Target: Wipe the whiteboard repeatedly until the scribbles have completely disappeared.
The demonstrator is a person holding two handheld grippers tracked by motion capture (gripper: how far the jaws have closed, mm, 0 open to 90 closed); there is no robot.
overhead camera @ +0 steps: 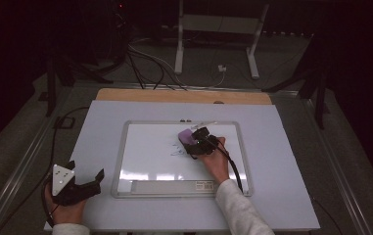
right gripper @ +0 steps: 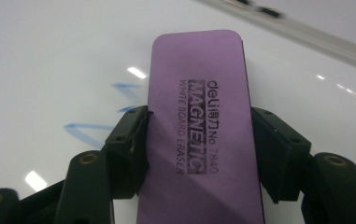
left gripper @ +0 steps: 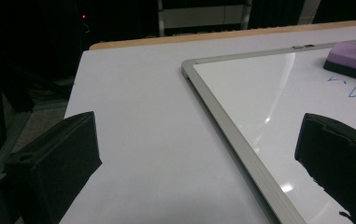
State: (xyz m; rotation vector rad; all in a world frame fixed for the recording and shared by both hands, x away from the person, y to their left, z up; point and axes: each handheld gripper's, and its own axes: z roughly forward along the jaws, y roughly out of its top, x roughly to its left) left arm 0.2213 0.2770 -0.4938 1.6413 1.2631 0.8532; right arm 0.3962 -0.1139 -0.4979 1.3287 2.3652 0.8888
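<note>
**Right gripper clamping eraser on whiteboard, left idling off-board**

Right gripper [overhead camera: 199, 142] is sitting over the whiteboard [overhead camera: 140, 147], slightly toward 1 o'clock from board centre in the high view. Its jaws are pinching the purple eraser [right gripper: 199, 135] by both long sides; the right gripper view shows the pads pressed tight against it. Label is reading "deli MAGNETIC WHITE BOARD ERASER No 7840". Eraser is lying flat on the board surface, far as I can tell.

Blue marker strokes [right gripper: 98, 116] are showing on the board just at 9 o'clock of the eraser in the right gripper view.

Left gripper [overhead camera: 83, 177] is resting at 7 o'clock of the table [overhead camera: 282, 196], just off the board's left frame, held in the left hand [overhead camera: 65, 211]. Jaws are spread wide with nothing between them; the left gripper view is looking across bare table and the board's frame corner, with the eraser at 2 o'clock, well apart.

Board is lying centred on the white table top.
</note>
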